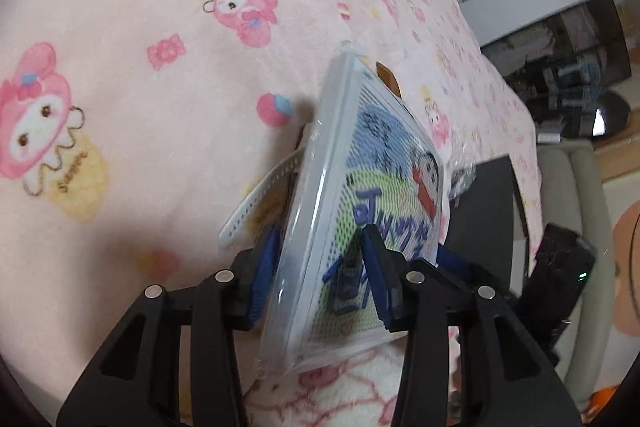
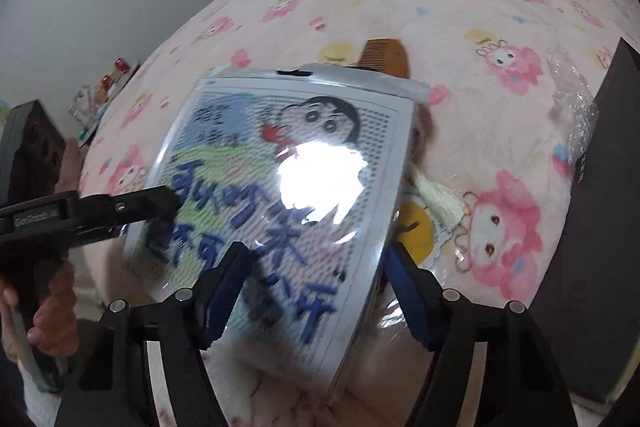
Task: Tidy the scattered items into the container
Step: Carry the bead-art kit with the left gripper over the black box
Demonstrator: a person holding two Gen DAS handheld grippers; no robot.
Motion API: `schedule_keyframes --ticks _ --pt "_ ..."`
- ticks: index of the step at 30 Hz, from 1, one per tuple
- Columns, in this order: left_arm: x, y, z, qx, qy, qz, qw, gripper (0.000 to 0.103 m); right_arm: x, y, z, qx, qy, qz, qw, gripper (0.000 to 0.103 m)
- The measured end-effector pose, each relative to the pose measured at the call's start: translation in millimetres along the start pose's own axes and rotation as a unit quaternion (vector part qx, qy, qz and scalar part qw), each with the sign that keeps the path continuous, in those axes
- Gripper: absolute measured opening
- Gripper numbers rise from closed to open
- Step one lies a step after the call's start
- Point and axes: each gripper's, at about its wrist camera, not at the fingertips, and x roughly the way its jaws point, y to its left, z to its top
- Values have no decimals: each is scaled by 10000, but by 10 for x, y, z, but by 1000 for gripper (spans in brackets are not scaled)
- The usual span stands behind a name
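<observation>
A flat plastic-wrapped package point(image 1: 360, 187) with a cartoon print stands tilted above the pink blanket. My left gripper point(image 1: 320, 251) is shut on its lower edge, one blue pad on the back and one on the printed face. In the right wrist view the same package point(image 2: 280, 167) faces the camera, with a black finger point(image 2: 140, 205) of the left gripper lying across its left side. My right gripper point(image 2: 316, 259) is open just over the package's lower part, its pads not pressing on it. A dark box point(image 2: 600, 227) sits at the right on the bed.
A wooden comb point(image 2: 386, 57) lies behind the package, and a white perforated strap point(image 1: 256, 203) lies beside it. Crinkled clear plastic point(image 2: 572, 107) rests against the dark box. A small packet point(image 2: 96, 99) sits at the bed's left edge. A hand point(image 2: 52, 307) holds the left gripper.
</observation>
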Motion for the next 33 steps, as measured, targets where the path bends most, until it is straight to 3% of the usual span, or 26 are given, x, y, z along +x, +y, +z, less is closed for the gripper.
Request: schedule_keyframes --ticks 5,8,16,22,27,33 --pt "6 -87 6 45 -121 237 9996 45 97 -100 89 379 109 320 9987 69" --pt "-114 -182 -67 216 -161 341 9991 43 -46 -88 73 443 101 466 9979 63" --pt "-500 -650 -289 755 -374 207 9962 43 -720 10 20 444 -431 417 9972 61" --pt "-651 -1180 -436 1294 -426 31 9907 43 -1323 -161 -150 596 -888 300 9938 61" --pt "-463 -1845 -617 1809 -233 -363 9826 43 -1920 -543 -339 841 -1350 -31 9873 61" --pt "183 -2724 -868 2328 246 -669 9699 42 -2556 -1378 -685 1337 -1697 -496 9751 61"
